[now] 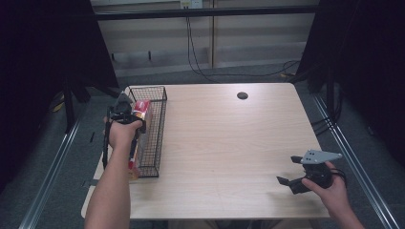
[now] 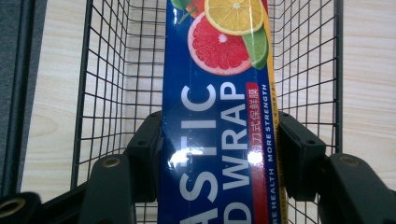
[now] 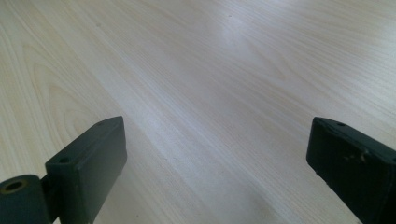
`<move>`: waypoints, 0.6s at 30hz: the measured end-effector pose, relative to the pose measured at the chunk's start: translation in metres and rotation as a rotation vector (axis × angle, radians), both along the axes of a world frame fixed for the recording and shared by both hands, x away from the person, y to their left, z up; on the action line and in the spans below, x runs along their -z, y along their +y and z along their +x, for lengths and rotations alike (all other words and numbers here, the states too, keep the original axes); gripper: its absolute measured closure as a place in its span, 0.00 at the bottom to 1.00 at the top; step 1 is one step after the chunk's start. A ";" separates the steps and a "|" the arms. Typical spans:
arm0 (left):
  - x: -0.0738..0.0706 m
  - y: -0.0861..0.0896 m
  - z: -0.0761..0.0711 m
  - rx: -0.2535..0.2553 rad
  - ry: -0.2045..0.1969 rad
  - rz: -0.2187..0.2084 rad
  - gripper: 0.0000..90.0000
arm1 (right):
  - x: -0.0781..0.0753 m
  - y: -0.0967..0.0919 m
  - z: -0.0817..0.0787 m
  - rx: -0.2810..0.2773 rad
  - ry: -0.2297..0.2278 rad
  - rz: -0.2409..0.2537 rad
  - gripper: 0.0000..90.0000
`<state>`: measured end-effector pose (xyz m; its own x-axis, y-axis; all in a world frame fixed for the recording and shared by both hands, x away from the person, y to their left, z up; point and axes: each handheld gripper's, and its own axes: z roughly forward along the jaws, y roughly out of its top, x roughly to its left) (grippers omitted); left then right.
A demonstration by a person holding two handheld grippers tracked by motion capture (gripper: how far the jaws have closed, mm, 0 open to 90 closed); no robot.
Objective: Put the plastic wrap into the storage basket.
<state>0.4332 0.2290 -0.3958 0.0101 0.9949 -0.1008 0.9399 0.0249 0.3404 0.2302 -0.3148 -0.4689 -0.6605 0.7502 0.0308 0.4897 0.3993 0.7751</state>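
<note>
Inside the wire basket [image 1: 157, 138] the plastic wrap box [image 2: 219, 130] is clamped by the left gripper [image 2: 219, 154], its long axis along the basket's length. Well apart over bare desk [image 1: 224, 143], the right gripper [image 1: 290, 172] is held wide open, empty.

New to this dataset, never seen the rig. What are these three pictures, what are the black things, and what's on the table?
No robot here: a person holds a two-jaw hand-held gripper in each hand. The high view comes from a fixed camera above the wooden table. The other two come from cameras riding on each gripper, looking along its black jaws.

A black wire basket stands near the table's left edge. The left hand-held gripper is over it, jaws closed on both sides of a blue plastic wrap box printed with citrus slices.

The right hand-held gripper is near the table's right front corner, jaws wide apart, holding nothing.
</note>
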 end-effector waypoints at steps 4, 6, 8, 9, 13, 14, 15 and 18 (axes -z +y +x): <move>0.002 0.001 0.001 0.002 0.004 0.005 0.47 | 0.000 0.000 0.000 0.001 -0.003 0.002 0.05; 0.003 0.000 0.001 0.000 0.004 0.014 0.47 | 0.000 0.000 0.000 0.001 -0.002 0.001 0.05; 0.005 -0.001 0.000 -0.018 0.009 0.002 0.47 | 0.000 0.000 0.000 0.000 -0.001 0.002 0.05; 0.005 0.000 0.001 -0.011 0.010 0.004 0.47 | 0.000 0.000 0.000 -0.001 -0.001 -0.001 0.05; 0.007 -0.002 0.000 -0.030 0.012 0.004 0.47 | 0.000 0.000 0.000 -0.006 0.001 0.001 0.05; 0.008 -0.001 0.001 -0.019 0.012 0.008 0.47 | 0.000 0.000 0.000 -0.006 0.002 0.001 0.05; 0.009 -0.002 0.001 -0.020 0.010 0.012 0.47 | 0.001 0.000 0.000 -0.007 0.002 -0.001 0.05; 0.008 -0.002 0.001 -0.028 0.015 0.005 0.47 | 0.001 0.000 0.000 -0.008 0.002 0.000 0.05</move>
